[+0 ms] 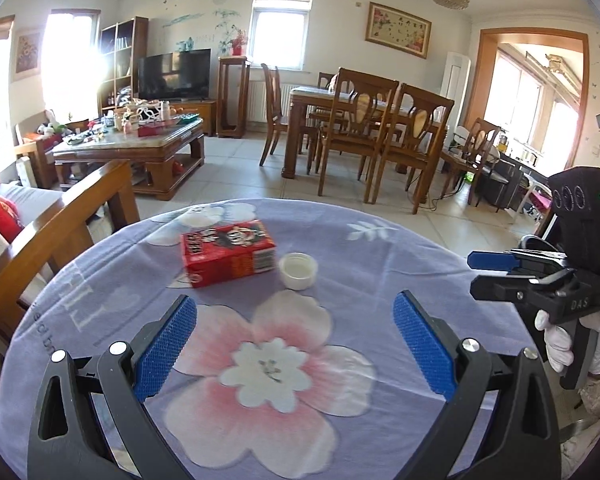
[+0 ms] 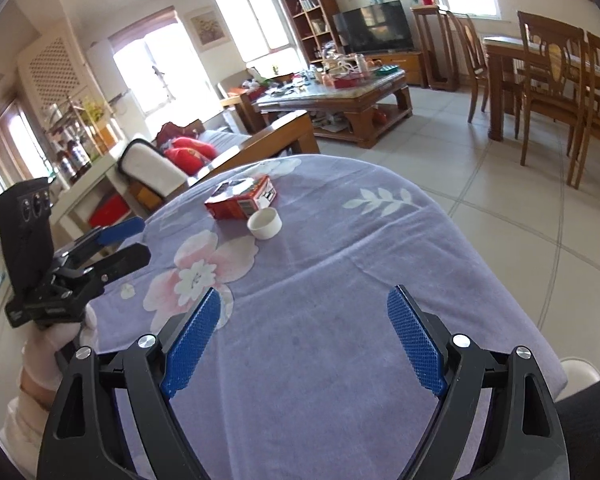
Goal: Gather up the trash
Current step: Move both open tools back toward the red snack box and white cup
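On tablecloth (image 1: 380,264), red box (image 1: 228,254) & white cap (image 1: 299,271) lie ahead of both tools, touching. Left gripper (image 1: 295,354) nearer, jaws apart, empty; right gripper (image 2: 304,344) likewise. Box's long axis runs crosswise.

Matt cloth tablecloth (image 1: 380,264), glossy carton (image 1: 228,254)
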`<state>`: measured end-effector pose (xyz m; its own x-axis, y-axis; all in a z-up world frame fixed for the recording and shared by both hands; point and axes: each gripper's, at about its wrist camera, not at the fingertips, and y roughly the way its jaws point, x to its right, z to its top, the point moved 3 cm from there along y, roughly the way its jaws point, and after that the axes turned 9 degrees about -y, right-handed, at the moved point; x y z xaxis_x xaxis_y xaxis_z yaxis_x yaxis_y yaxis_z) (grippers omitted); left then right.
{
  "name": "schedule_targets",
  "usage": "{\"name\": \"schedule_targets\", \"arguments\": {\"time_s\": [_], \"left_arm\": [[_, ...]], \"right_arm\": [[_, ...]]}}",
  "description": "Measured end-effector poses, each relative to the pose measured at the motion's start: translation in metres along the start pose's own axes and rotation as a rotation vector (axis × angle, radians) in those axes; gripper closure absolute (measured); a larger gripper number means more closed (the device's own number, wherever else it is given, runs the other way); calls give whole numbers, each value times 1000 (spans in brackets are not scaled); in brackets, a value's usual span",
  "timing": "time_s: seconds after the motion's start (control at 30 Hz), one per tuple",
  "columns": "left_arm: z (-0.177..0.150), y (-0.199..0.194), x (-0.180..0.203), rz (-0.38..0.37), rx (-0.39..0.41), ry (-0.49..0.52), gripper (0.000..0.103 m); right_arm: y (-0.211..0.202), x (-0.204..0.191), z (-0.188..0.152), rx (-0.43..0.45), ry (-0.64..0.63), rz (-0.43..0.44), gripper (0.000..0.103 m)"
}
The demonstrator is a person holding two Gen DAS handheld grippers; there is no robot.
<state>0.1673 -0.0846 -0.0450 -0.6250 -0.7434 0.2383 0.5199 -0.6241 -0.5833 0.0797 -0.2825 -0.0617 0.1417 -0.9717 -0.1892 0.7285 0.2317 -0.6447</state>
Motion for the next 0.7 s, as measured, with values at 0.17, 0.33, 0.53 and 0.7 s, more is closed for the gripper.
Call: {"name": "schedule_targets", "arguments": {"time_s": [0.17, 0.33, 0.53, 0.7], "left_arm": [[20, 25, -33, 16, -62, 31, 5], [28, 58, -48, 46, -150, 121, 5], [28, 90, -55, 50, -211, 242, 5], [31, 98, -56, 22, -209, 309, 5]], "right_arm": [[39, -17, 18, -35, -85, 2, 19], [75, -28, 35, -90, -155, 10, 25], [109, -38, 47, -136, -216, 13, 30], [132, -40, 53, -166, -253, 3, 33]]}}
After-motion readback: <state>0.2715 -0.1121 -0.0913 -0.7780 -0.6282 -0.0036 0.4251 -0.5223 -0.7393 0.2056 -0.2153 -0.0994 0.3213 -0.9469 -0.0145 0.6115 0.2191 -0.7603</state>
